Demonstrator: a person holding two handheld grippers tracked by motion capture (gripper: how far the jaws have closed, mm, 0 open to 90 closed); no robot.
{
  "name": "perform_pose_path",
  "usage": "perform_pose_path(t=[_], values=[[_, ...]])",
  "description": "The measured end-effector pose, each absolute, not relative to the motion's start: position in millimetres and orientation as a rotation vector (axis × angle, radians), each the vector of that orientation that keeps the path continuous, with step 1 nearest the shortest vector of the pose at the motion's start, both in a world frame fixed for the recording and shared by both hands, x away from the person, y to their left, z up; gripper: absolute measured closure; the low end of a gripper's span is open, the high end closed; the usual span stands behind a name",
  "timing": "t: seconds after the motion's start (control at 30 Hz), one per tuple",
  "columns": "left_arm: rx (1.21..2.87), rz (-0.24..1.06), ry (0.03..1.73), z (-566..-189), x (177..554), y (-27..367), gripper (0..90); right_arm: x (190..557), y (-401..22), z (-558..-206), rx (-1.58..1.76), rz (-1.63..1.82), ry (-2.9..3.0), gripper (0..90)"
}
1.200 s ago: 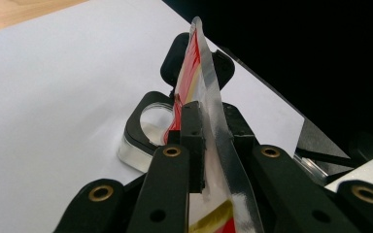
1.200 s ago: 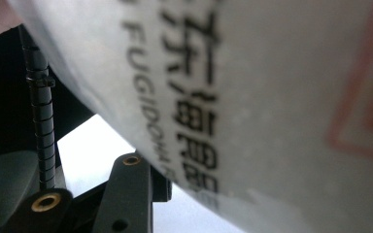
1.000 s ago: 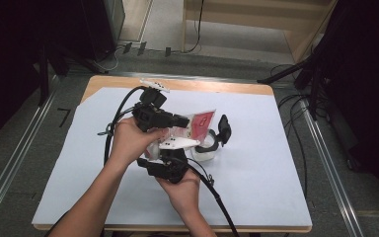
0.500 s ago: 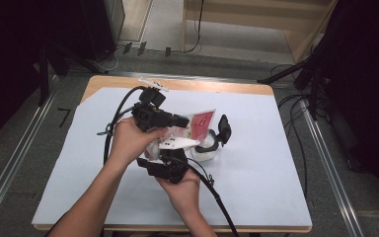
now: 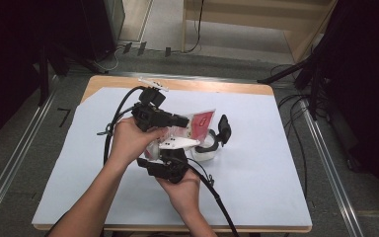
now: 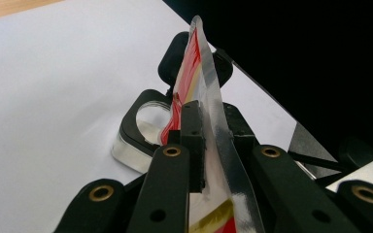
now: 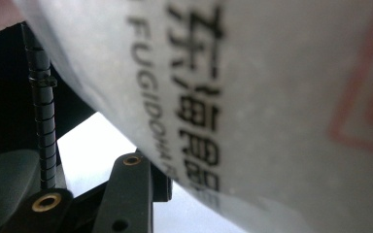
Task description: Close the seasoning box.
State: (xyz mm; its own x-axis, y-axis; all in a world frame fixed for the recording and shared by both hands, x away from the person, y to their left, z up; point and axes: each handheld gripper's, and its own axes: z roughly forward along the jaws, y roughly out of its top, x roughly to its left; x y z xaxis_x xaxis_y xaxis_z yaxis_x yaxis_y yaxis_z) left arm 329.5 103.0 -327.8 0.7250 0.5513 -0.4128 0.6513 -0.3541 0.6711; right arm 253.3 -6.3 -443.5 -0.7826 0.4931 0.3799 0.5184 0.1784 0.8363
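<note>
The white face of the plastic bag (image 7: 272, 97) carries black Chinese characters in a column, one legible as "海". Just beside that column runs smaller Latin lettering reading "FUGIDO", its remainder blurred. A red outlined mark beside the characters cannot be read.

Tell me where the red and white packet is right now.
In the high view the packet is held up over the middle of the white sheet, pinched by the left gripper, just left of the tape dispenser.

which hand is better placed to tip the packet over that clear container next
Left, likely. The left gripper has its jaws clamped on the edge of the red and white packet, directly above the clear container. The right gripper sits lower, and its hold can't be made out.
</note>
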Motion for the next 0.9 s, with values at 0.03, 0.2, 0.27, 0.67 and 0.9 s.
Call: perform_pose_path(t=[0.03,0.2,0.27,0.67,0.9], values=[[2.044,-0.143,0.912,-327.7,329.5,102.8,83.4,253.3,-6.4,-443.4,-1.028,-1.714,-2.393,62.7],[2.040,-0.145,0.911,-327.9,329.6,103.0,83.4,252.9,-6.5,-443.0,-1.029,-1.711,-2.393,62.7],[2.041,-0.143,0.913,-327.6,329.4,102.8,83.3,252.7,-6.7,-442.8,-1.030,-1.713,-2.392,62.7],[2.039,-0.145,0.905,-328.5,329.8,102.8,83.3,252.4,-7.2,-442.6,-1.027,-1.715,-2.397,62.7],[2.041,-0.144,0.906,-328.7,329.7,102.4,83.5,252.3,-7.5,-443.0,-1.032,-1.712,-2.395,62.7]])
